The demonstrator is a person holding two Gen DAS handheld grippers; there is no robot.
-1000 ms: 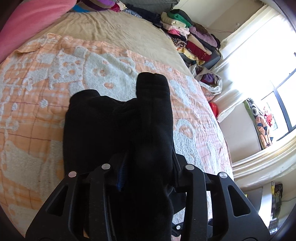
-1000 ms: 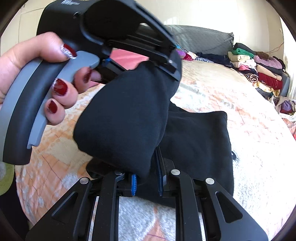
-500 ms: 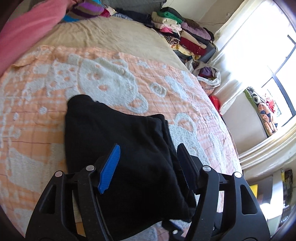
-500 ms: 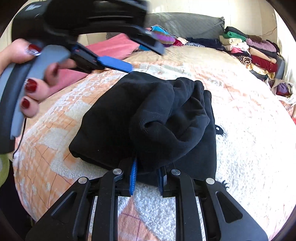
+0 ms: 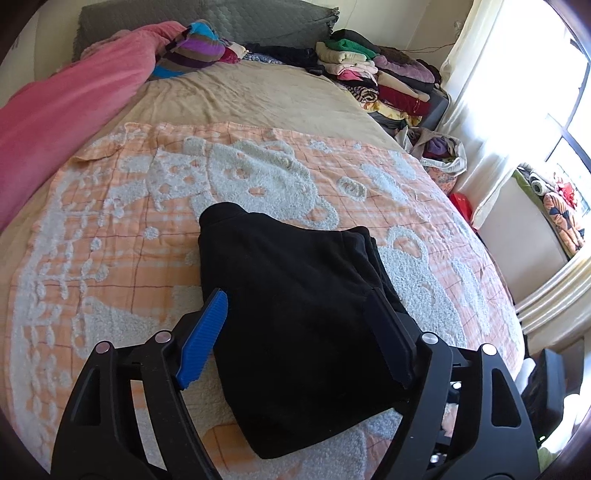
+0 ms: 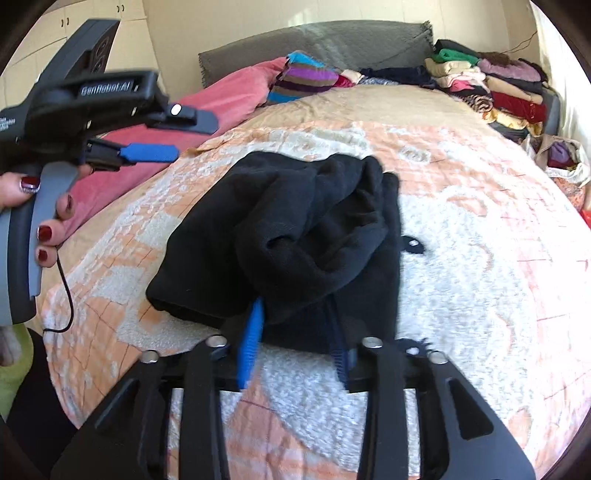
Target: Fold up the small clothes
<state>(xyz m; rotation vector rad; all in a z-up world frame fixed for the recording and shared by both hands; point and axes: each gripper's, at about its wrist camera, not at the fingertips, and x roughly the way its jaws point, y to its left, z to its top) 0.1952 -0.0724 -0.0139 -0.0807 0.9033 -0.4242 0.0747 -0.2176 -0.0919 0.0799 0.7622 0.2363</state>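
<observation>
A small black garment lies folded in a loose bundle on the orange and white blanket. My left gripper is open, its fingers wide apart above the garment and holding nothing. In the right wrist view the garment lies bunched just beyond my right gripper, whose blue pads stand apart at the garment's near edge, open with nothing clamped. The left gripper also shows at the upper left of the right wrist view, raised above the bed.
A pink blanket lies along the left side of the bed. Stacks of folded clothes sit at the far right corner by the grey headboard. A bag of clothes stands on the floor at the right.
My left gripper opened, let go of the garment and drew back and up. The garment dropped onto the blanket. My right gripper's pads have just spread apart.
</observation>
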